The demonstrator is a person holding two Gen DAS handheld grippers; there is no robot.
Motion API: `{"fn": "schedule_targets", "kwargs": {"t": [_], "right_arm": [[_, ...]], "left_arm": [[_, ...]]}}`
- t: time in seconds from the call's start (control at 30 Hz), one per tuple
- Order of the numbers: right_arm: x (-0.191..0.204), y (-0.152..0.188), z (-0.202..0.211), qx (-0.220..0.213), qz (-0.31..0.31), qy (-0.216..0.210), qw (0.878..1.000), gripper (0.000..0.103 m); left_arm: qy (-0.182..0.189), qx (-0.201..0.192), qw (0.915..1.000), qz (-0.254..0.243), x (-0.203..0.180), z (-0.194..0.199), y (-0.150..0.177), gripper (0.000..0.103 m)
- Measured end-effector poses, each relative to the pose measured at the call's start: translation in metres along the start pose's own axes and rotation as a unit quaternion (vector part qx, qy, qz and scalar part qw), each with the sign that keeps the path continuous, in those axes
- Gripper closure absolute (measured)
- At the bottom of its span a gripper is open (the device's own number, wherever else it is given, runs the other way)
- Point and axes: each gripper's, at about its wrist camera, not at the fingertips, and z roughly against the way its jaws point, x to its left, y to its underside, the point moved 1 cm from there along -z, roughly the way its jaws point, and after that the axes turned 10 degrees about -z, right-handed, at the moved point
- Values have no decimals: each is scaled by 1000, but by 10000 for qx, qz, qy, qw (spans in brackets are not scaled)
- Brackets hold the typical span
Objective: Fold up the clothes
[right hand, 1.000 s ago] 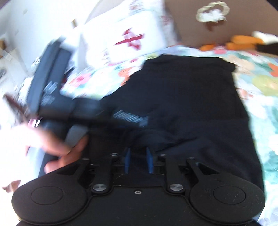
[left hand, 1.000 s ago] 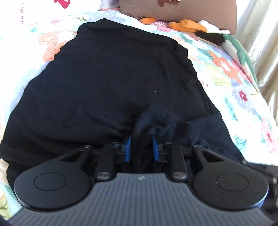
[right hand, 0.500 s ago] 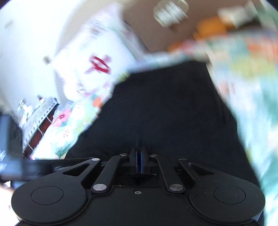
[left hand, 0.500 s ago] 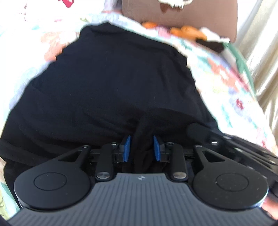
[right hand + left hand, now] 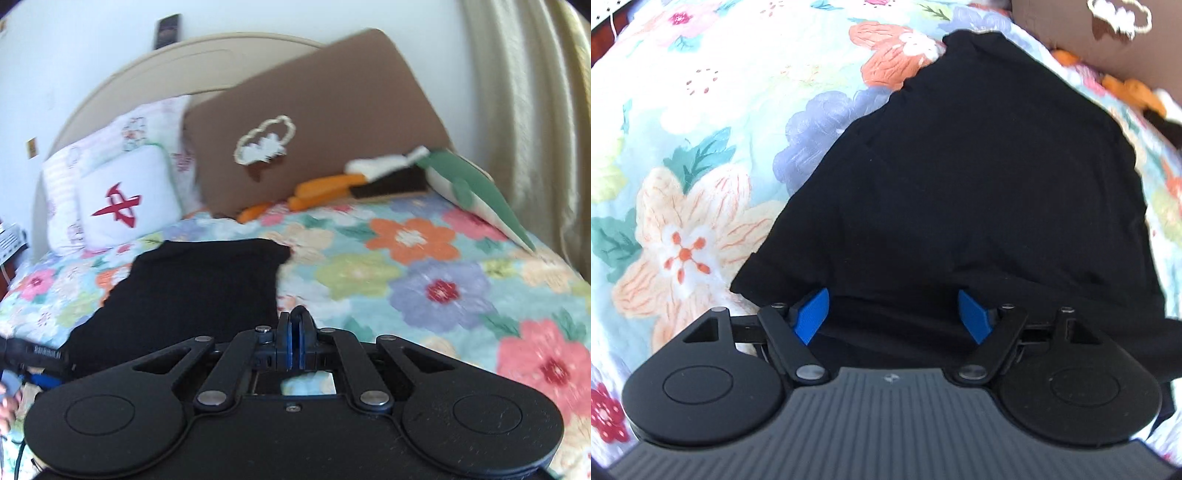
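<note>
Black folded cloth garment (image 5: 990,192) on floral quilted bedspread (image 5: 687,155), ahead of left gripper (image 5: 893,314), jaws wide apart over its near edge; right gripper (image 5: 294,341), jaws pressed together, just right of it.

You see a matt black cloth garment (image 5: 979,177) on a printed floral quilt (image 5: 694,155); your left gripper (image 5: 894,314) has ribbed blue pads (image 5: 812,314)

I see a floral bedspread (image 5: 424,266), a brown cushion (image 5: 332,122), a white pillow (image 5: 125,199), an orange plush (image 5: 325,188) and curtains (image 5: 528,92).
</note>
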Motion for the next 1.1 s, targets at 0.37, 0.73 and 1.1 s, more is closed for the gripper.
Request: {"fn": "schedule_targets", "kwargs": {"t": [0.37,0.73,1.1], "right_arm": [[-15,28,-10,669,-123,213,9975,98],[-14,27,-16,666,-205,176,9974,98],[-7,38,-30,866,-297,78,9958,97]], "left_arm": [[-373,135,9991,172,31,19,-6,26],[1150,183,9754,1871,89,31,1,28],[1207,69,9723,2002,72,17,4,41]]}}
